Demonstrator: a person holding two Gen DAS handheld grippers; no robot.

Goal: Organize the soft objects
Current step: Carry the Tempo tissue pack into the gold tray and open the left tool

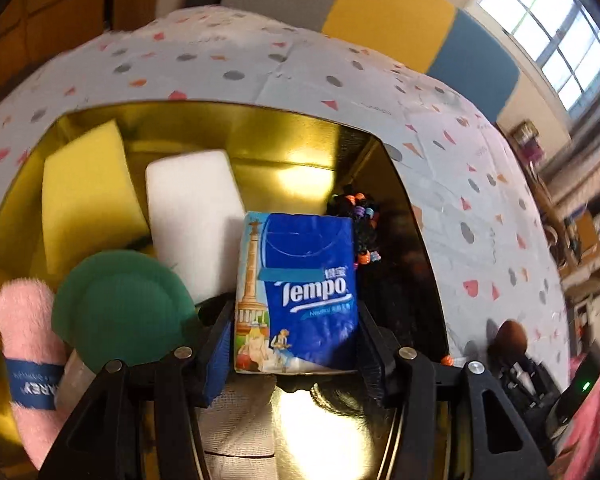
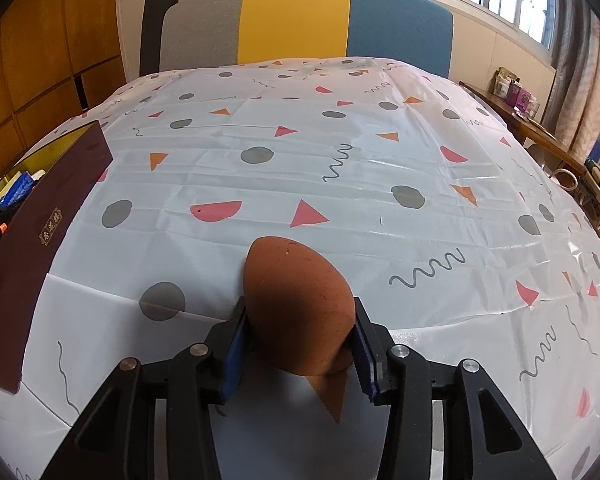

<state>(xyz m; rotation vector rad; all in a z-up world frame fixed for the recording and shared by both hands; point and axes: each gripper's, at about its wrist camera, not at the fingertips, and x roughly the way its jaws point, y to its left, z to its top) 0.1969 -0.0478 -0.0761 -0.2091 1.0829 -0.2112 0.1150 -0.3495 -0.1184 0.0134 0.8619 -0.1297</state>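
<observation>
My left gripper (image 1: 296,344) is shut on a blue Tempo tissue pack (image 1: 300,292) and holds it upright inside a gold-lined box (image 1: 260,128). In the box lie a yellow sponge (image 1: 84,196), a white sponge (image 1: 192,212), a green round sponge (image 1: 124,308), a pink plush roll (image 1: 28,344) and a black beaded hair tie (image 1: 360,220). My right gripper (image 2: 300,344) is shut on a brown egg-shaped makeup sponge (image 2: 296,304), just above the patterned tablecloth (image 2: 340,168). The makeup sponge also shows in the left wrist view (image 1: 510,336).
The box's dark red outer wall (image 2: 32,240) stands at the left of the right wrist view. A chair with grey, yellow and blue back panels (image 2: 296,20) stands behind the table. A wooden side table with clutter (image 2: 540,124) is at the right.
</observation>
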